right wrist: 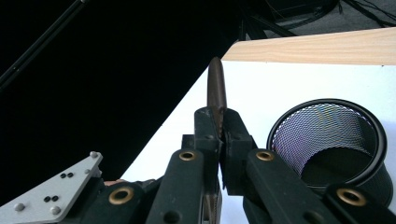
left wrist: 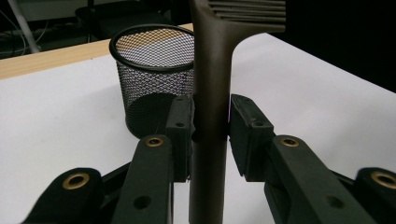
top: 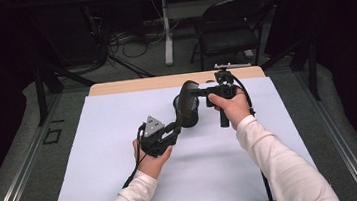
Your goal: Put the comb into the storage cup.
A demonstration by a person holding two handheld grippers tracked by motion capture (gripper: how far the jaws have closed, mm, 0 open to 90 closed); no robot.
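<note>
You hold a dark brown comb [top: 185, 105] between both tongs, near the middle of the high view, above the white sheet [top: 96, 154] that covers the counter [top: 129, 85]. Your left tongs [top: 175, 127] sit just left of centre in that view and clamp the comb's handle: in the left gripper view the two black pads press on either side of the handle [left wrist: 210, 116], which runs straight up the middle of the frame to the toothed head at the top edge. Your right tongs [top: 197, 92] reach in from the right, a little above centre, and are closed tight on the comb's toothed end; in the right gripper view the thin edge of the comb [right wrist: 216, 91] stands up from between the pinched pads. A black mesh cup [top: 190, 110] stands upright on the sheet just behind the comb, at the upper left in the left gripper view [left wrist: 154, 79] and at the lower right in the right gripper view [right wrist: 327, 140].
</note>
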